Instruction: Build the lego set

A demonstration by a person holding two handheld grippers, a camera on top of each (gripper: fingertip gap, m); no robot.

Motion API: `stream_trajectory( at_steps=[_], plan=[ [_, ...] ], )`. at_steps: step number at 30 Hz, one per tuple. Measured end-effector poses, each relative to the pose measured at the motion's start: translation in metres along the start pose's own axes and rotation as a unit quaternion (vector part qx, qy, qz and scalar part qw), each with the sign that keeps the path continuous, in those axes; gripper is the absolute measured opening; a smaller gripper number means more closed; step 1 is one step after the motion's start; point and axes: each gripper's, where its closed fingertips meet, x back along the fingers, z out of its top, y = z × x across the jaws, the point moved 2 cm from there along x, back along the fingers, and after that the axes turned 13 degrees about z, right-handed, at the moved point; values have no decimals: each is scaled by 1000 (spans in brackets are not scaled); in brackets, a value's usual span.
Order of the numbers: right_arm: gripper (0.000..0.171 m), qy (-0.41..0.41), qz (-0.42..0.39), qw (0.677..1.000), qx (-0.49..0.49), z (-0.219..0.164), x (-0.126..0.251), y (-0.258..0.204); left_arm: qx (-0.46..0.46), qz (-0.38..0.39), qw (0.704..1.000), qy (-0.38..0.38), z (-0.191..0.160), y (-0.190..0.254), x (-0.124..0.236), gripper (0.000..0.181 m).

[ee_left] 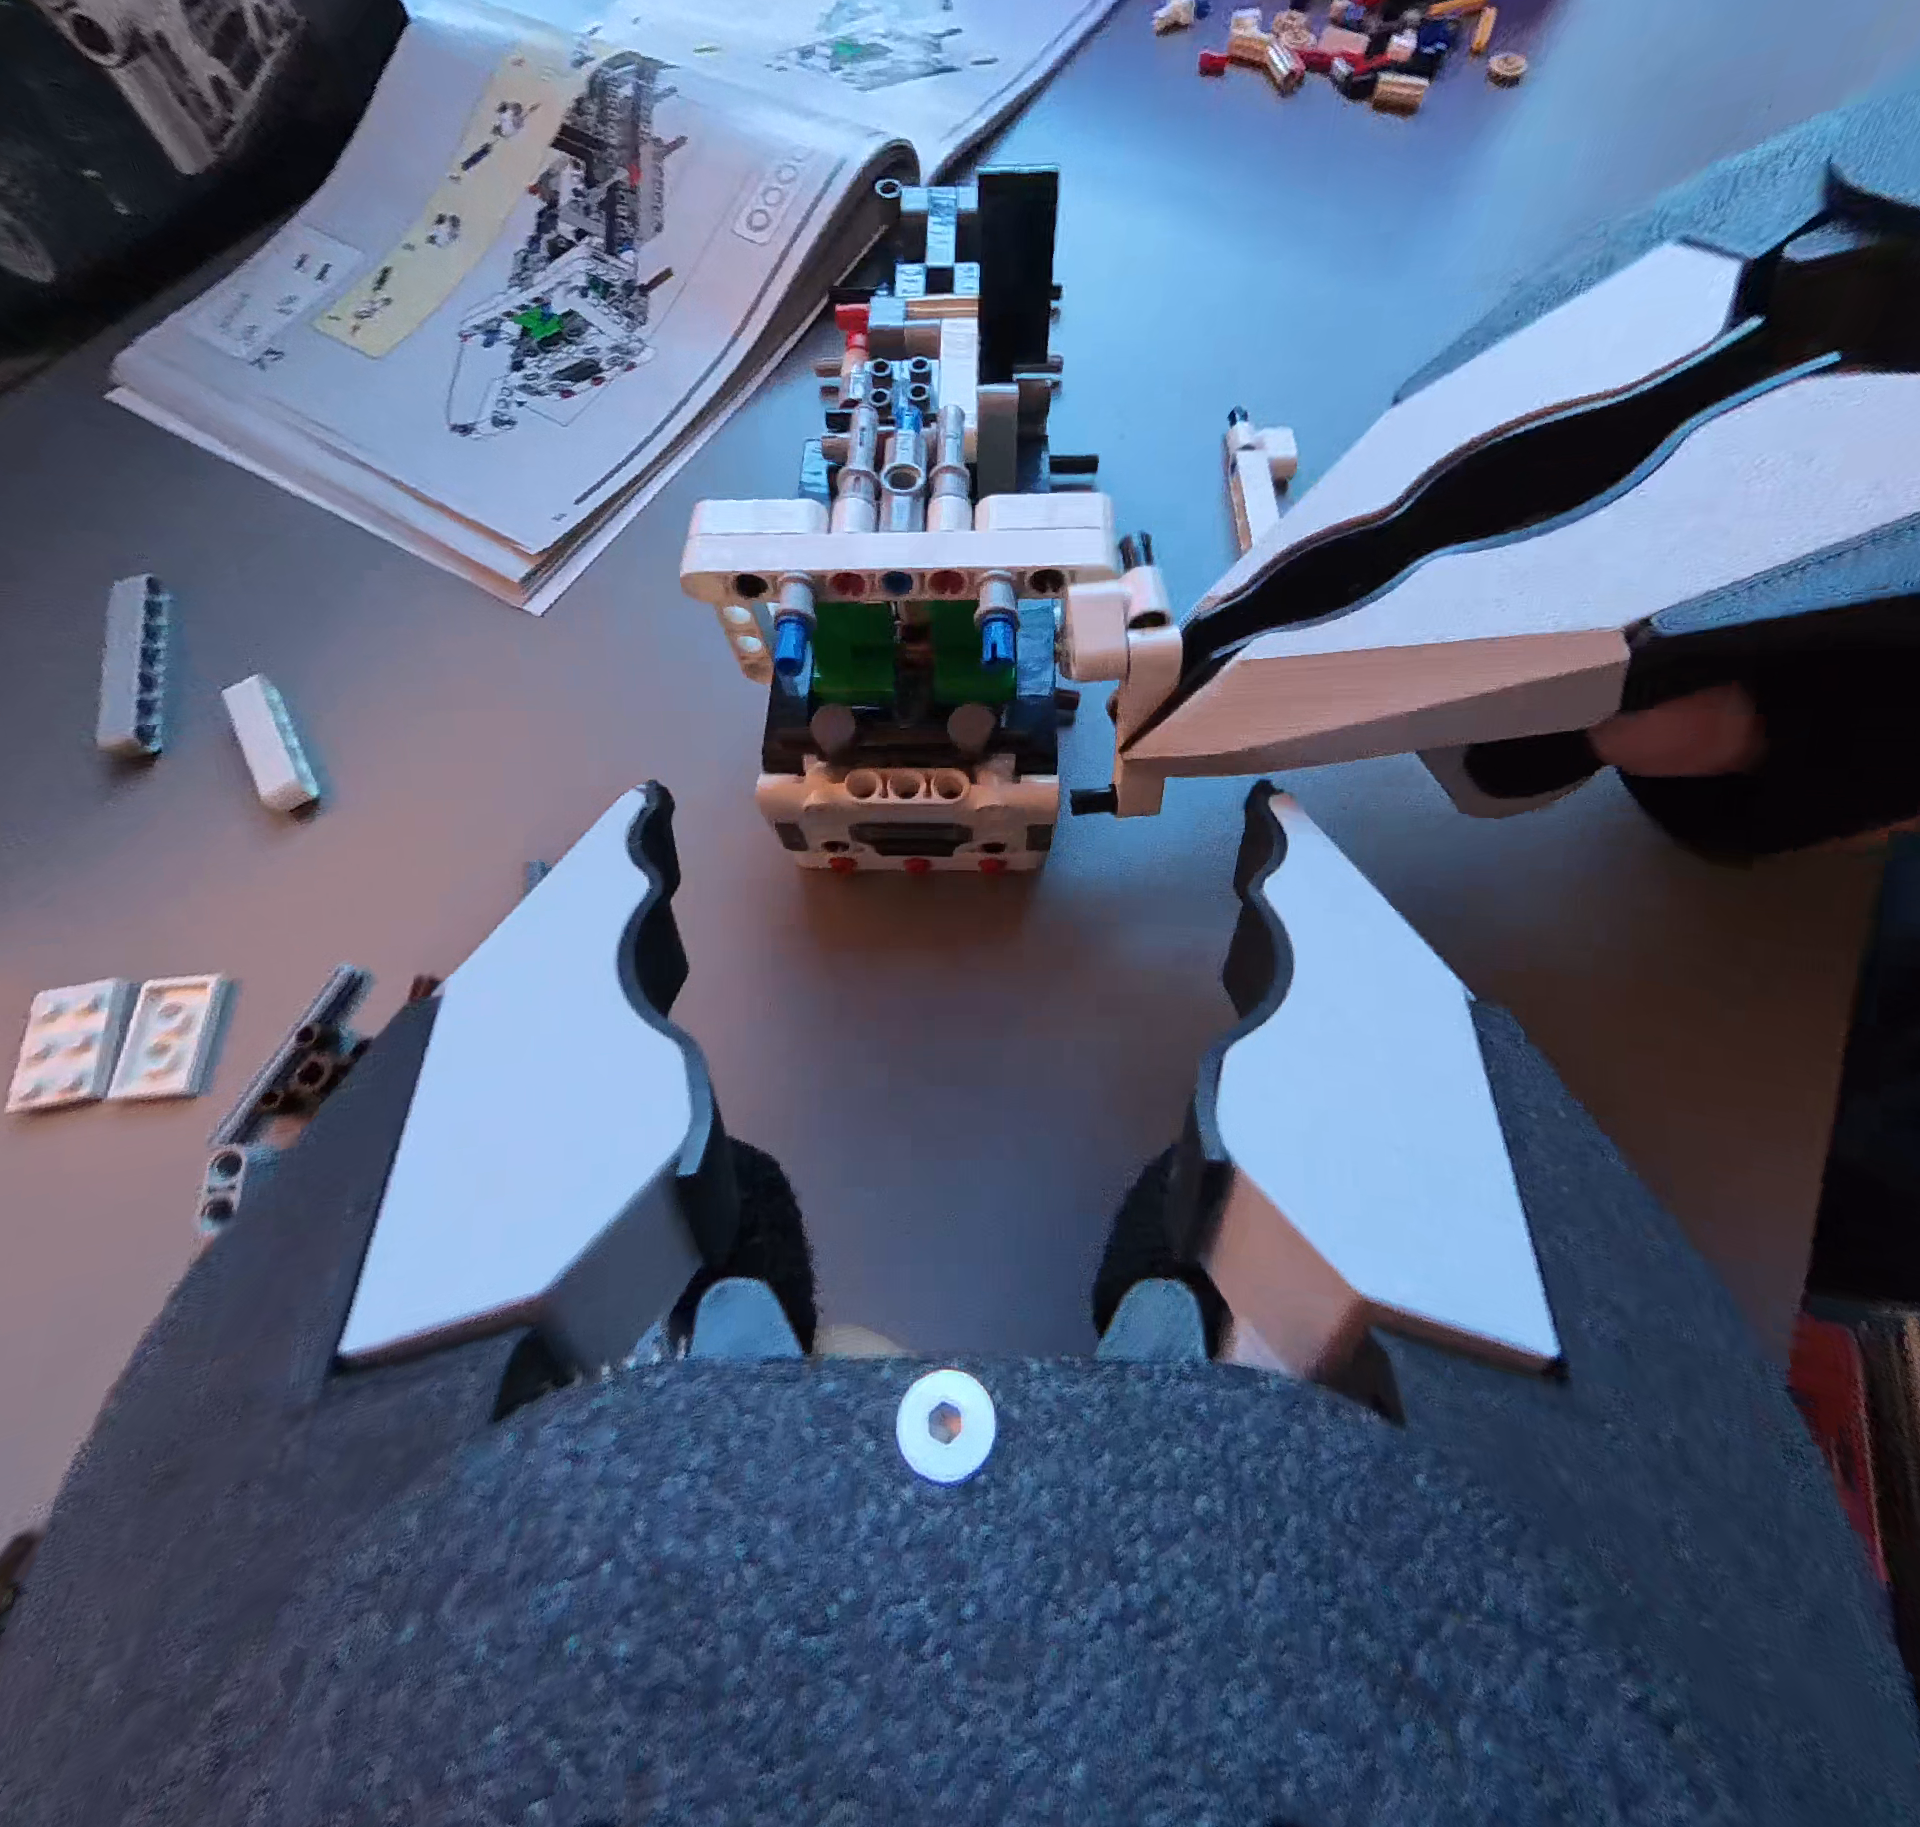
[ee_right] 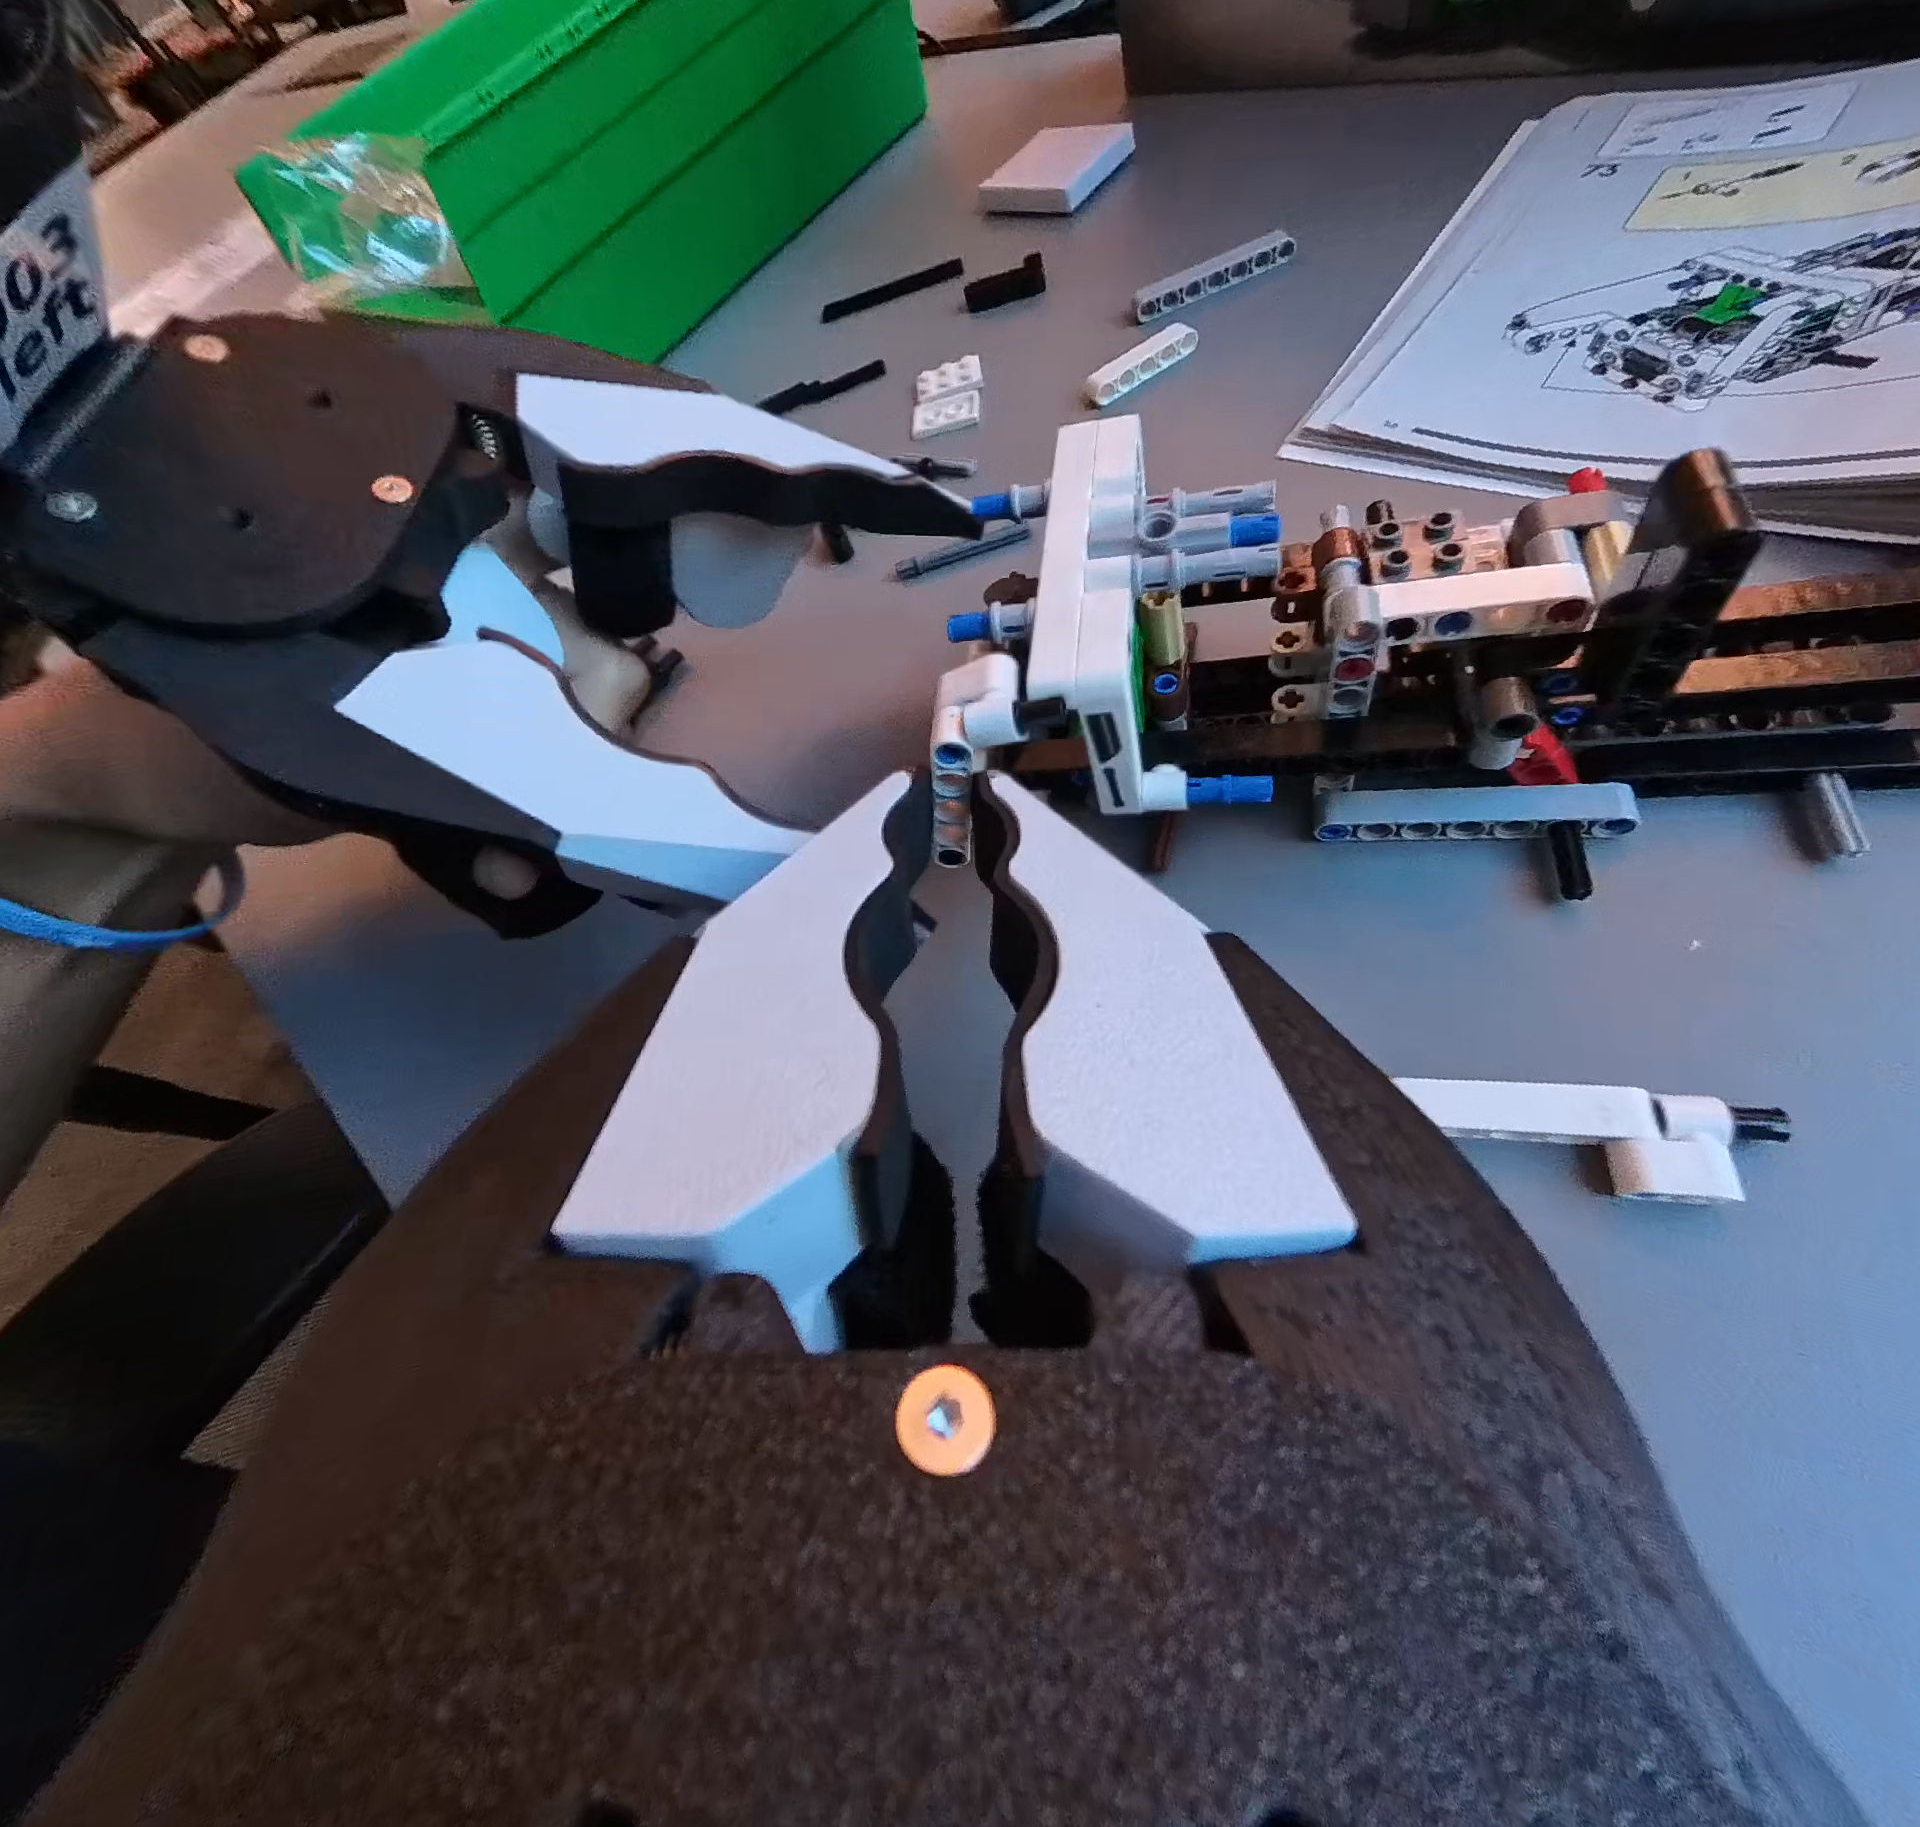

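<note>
**Right fingers clamped on white beam at model's corner; left fingers spread**

Lego model (ee_left: 904, 634) stands on the grey desk (ee_left: 935, 1029), long black frame running away from the left wrist view, white front panel facing it. Right gripper (ee_right: 951, 821) comes in from the model's side, fingers clenched on a short white beam (ee_right: 951, 790) that hangs from a white elbow connector at the model's front corner. Left gripper (ee_left: 951, 821) sits just in front of the model, fingers wide apart, nothing between them, not touching the model. Open instruction booklet (ee_left: 540, 250) lies beside the model. Loose white and grey beams (ee_left: 197, 686) and two small white plates (ee_left: 120, 1039) lie scattered left; a pile of small mixed pieces (ee_left: 1351, 32) lies far behind. Green box (ee_right: 644, 115) at the desk's far edge.
</note>
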Motion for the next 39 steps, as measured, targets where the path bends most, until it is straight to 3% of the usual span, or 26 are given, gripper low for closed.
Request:
stream_trajectory(
  at_steps=[11,28,39],
  plan=[
    [7,4,-29,999,14,4,-3,4,-21,-36,999,-18,-1,1,-15,82],
    [7,-4,-56,997,43,3,-4,2,-27,-28,999,-18,-2,0,-16,79],
    [7,-3,-34,999,8,1,-1,3,-22,-23,999,-20,-2,3,-16,79]
  ],
)
